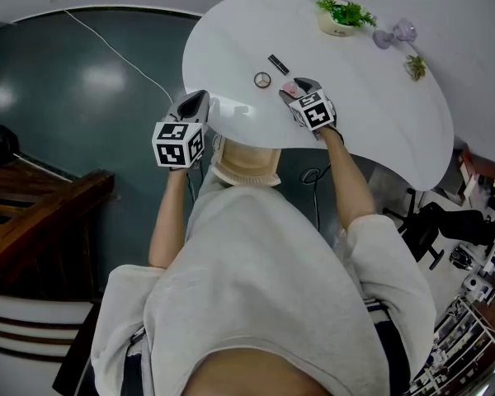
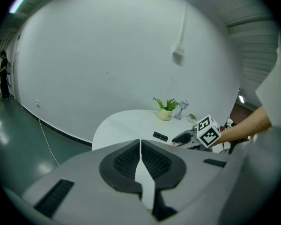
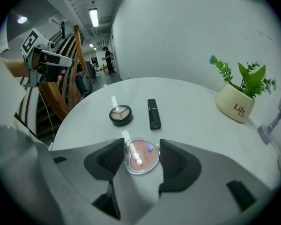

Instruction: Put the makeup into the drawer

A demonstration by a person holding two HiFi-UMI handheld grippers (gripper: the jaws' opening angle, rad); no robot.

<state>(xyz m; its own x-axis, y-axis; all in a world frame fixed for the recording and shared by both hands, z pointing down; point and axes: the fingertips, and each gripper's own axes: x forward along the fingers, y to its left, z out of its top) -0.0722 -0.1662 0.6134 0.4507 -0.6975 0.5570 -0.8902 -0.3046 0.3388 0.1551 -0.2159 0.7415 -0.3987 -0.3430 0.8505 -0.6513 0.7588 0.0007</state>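
The worktop (image 1: 379,114) is smooth and white with a soft sheen. The blush compact (image 3: 141,156) has a clear, glossy plastic lid over a powdery pink pan. Beyond it, the eyeshadow compact (image 3: 121,115) and the lipstick (image 3: 153,113) are glossy black plastic. The plant pot (image 3: 235,106) at far right looks like matt cream ceramic. The fingers (image 3: 107,162) of the right gripper (image 3: 141,145) bear black ribbed pads, matt and rubbery, set in smooth matt grey plastic. The floor (image 1: 82,97) is dark, polished and reflective. The stair rail (image 1: 41,213) at left is dark varnished wood. The person's shirt (image 1: 264,279) is soft matt cloth.

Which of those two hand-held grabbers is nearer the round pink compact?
Right. The right gripper has the pink compact between its fingers; the left gripper hovers farther left, apart from it.
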